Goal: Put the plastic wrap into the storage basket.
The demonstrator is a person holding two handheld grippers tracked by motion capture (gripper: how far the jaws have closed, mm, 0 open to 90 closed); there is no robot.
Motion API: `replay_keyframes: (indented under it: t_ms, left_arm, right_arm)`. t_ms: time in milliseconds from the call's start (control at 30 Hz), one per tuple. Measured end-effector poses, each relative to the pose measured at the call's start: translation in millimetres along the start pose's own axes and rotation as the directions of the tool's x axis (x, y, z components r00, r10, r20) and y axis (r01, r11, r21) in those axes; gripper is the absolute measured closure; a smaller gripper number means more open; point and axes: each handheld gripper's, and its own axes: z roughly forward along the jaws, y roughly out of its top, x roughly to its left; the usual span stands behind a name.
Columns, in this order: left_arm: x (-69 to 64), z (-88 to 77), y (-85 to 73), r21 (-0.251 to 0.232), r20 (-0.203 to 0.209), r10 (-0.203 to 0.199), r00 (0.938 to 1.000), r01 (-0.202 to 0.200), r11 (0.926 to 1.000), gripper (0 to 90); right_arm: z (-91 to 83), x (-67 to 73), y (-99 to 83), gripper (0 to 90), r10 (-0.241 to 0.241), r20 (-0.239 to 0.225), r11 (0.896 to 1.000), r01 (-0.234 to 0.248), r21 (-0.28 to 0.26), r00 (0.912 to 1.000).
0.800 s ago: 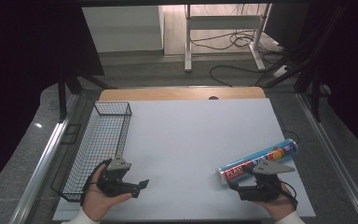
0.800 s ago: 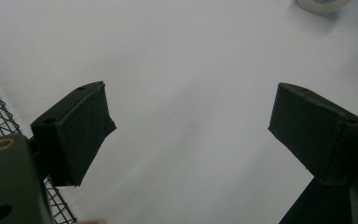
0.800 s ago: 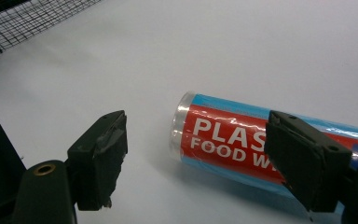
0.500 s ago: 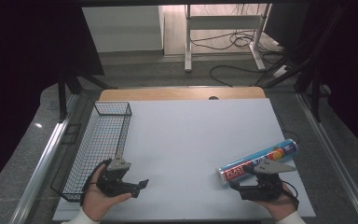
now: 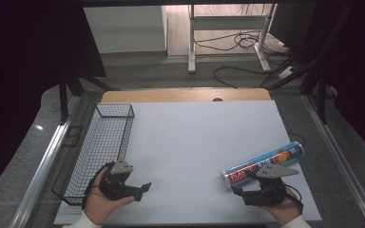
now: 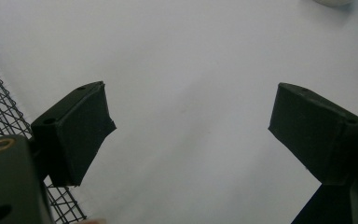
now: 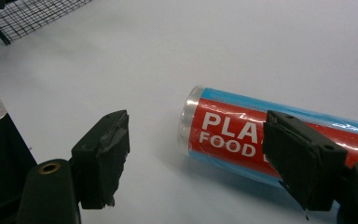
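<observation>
Nothing much moved since earlier; right hand-held gripper [image 5: 240, 189] still sits jaws released just beside the food-wrap roll [image 5: 261, 164] on the bench [image 5: 195, 142]. Left hand-held gripper [image 5: 142, 189] released, well apart from roll, beside basket [image 5: 100, 142]. Likely pre-grasp; next: straddle roll, clench.

White-topped table [image 5: 199, 137] sat on grey speckled floor [image 5: 28, 156]; a wooden strip [image 5: 180, 95] edged its far side. Beyond stood a white metal frame [image 5: 228, 23], with black cables [image 5: 237, 42] looped beneath (both flanks in deep shadow).
</observation>
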Motion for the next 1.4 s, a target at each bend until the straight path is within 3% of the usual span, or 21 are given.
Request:
replay_keyframes:
  t_ms: [267,567,667,900,1000,1200,1233,1267,1333,1400]
  left_arm:
    - [-0.1,-1.0,0.2,-0.002,-0.003,0.004,1.0000,-0.004,1.0000,12.6]
    - [-1.2,-4.2,1.0,-0.013,-0.006,-0.001,1.0000,0.001,0.9999,12.5]
    - [-2.1,-6.0,0.7,-0.018,0.000,0.006,1.0000,-0.006,0.9998,12.5]
    - [0.6,-6.9,-0.4,-0.020,0.001,-0.001,1.0000,0.001,0.9998,12.5]
    - [2.0,-7.1,-0.6,-0.022,-0.004,-0.006,1.0000,0.006,0.9997,12.5]
    - [1.1,-6.5,-0.1,-0.017,-0.005,-0.001,1.0000,0.001,0.9998,12.5]
    - [0.8,-6.0,-0.1,-0.016,-0.005,0.000,1.0000,0.000,0.9999,12.5]
    - [0.8,-6.0,-0.1,-0.016,-0.005,0.000,1.0000,0.000,0.9999,12.5]
    - [0.7,-6.1,0.0,-0.016,-0.005,0.000,1.0000,0.000,0.9999,12.5]
    - [0.8,-6.2,0.1,-0.015,-0.006,0.001,1.0000,-0.001,0.9999,12.5]
  right_arm:
    - [-2.3,-0.7,2.2,24.6,0.006,0.009,1.000,-0.006,-0.001,0.9999]
    - [-16.9,-16.8,19.9,26.9,0.037,0.059,0.999,-0.035,-0.029,0.9976]
    - [-28.5,-35.7,33.0,29.8,0.068,0.107,0.997,-0.063,-0.055,0.9919]
    - [-32.0,-61.5,37.4,35.6,0.107,0.144,0.994,-0.102,-0.039,0.9838]
    - [-37.4,-79.3,37.0,43.7,0.110,0.177,0.994,-0.107,-0.023,0.9782]
    - [-48.3,-95.1,35.9,51.7,0.112,0.223,0.993,-0.114,-0.004,0.9684]
    - [-53.3,-101.7,34.5,56.6,0.122,0.241,0.992,-0.128,0.007,0.9628]
    - [-53.3,-101.7,34.5,56.6,0.122,0.241,0.992,-0.128,0.007,0.9628]
    - [-59.2,-112.4,32.2,67.5,0.137,0.264,0.988,-0.149,0.027,0.9548]
    - [-60.6,-115.2,31.6,69.7,0.142,0.274,0.987,-0.157,0.031,0.9513]
